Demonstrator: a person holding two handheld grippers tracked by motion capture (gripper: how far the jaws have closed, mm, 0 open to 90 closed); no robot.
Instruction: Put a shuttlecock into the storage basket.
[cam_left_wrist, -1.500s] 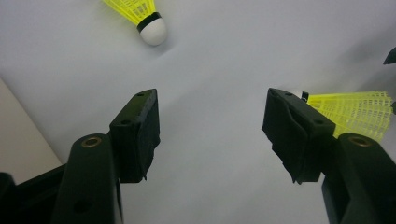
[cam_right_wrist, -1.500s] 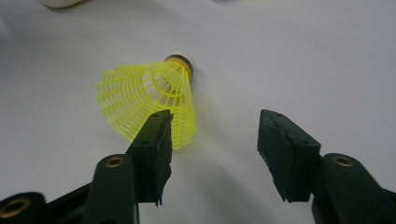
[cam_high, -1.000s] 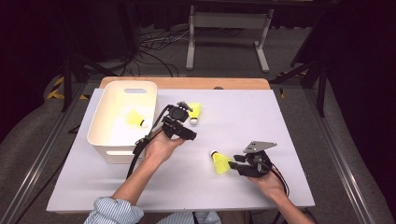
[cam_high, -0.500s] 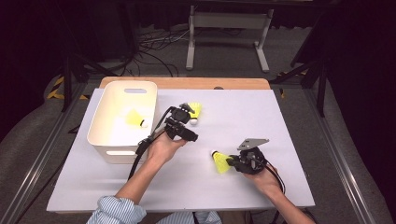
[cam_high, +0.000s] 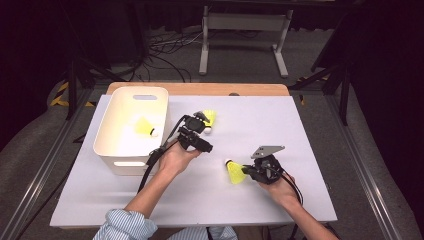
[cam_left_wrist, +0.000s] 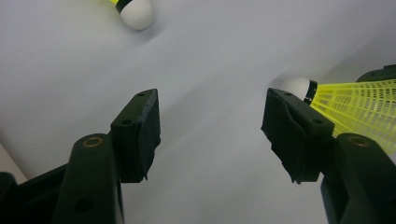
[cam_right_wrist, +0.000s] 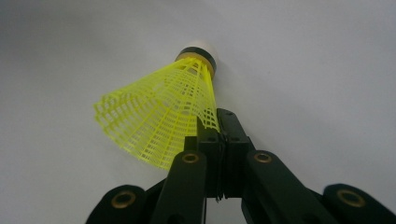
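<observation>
A white table (cam_high: 300, 150) filled the middle of the high view, with a strip of bare wood along its far edge. At its upper left stood a white bin (cam_high: 112, 145) with a slot handle, and inside it lay a yellow shuttlecock (cam_high: 145, 127). No brand, label or writing could be read on anything.

Just right of the bin, near the centre of the frame, the left gripper (cam_high: 197, 134) was held in the person's left hand (cam_high: 175, 157); in its own view the left gripper (cam_left_wrist: 210, 126) had its jaws standing wide apart over bare table with nothing between them. A second shuttlecock (cam_high: 209, 120) lay just beyond it, its white cork (cam_left_wrist: 136, 11) showing at the top left of the left gripper view.

Lower right of centre, the right gripper (cam_high: 250, 172) had just been closing its jaws, and in its own view the right gripper (cam_right_wrist: 218, 122) had them pressed together on the edge of the mesh skirt of a third shuttlecock (cam_right_wrist: 159, 121). That shuttlecock (cam_high: 235, 172) pointed its cork away from the gripper, to the left and slightly up in the high view, and whether it rested on the table I cannot tell.
</observation>
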